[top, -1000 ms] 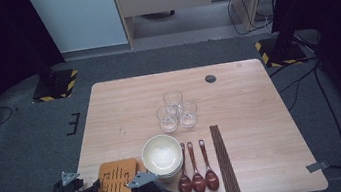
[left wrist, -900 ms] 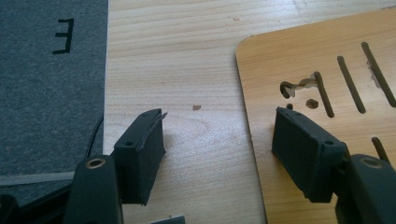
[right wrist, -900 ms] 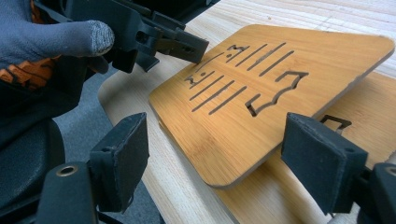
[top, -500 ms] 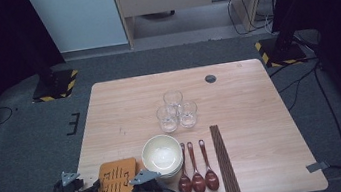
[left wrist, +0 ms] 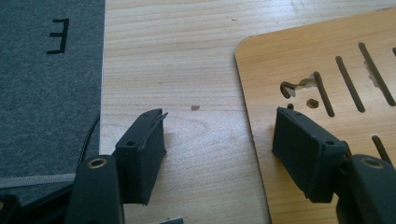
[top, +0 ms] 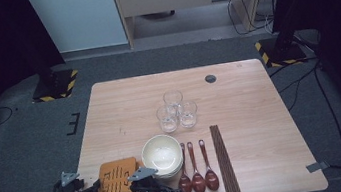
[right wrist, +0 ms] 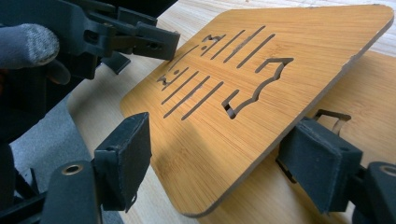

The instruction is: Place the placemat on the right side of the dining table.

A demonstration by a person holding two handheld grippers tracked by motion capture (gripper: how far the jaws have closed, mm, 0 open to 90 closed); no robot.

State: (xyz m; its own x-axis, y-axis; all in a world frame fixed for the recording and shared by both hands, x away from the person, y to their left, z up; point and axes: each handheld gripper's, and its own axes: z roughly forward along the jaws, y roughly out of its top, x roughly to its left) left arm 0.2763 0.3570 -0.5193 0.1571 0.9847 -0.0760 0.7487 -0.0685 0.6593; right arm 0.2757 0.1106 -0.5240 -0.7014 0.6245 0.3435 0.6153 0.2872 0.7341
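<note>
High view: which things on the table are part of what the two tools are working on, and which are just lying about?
In the job:
- bamboo mat, at the near edge
- left tool, open astride the mat's edge
- right tool, open at the mat's lifted corner

Lying about:
- bowl
- three glasses
- three spoons
- chopsticks

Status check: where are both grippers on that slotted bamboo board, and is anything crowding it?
Left gripper open, straddling the bamboo board edge. Right gripper open around a raised corner. White bowl close beside the board.
</note>
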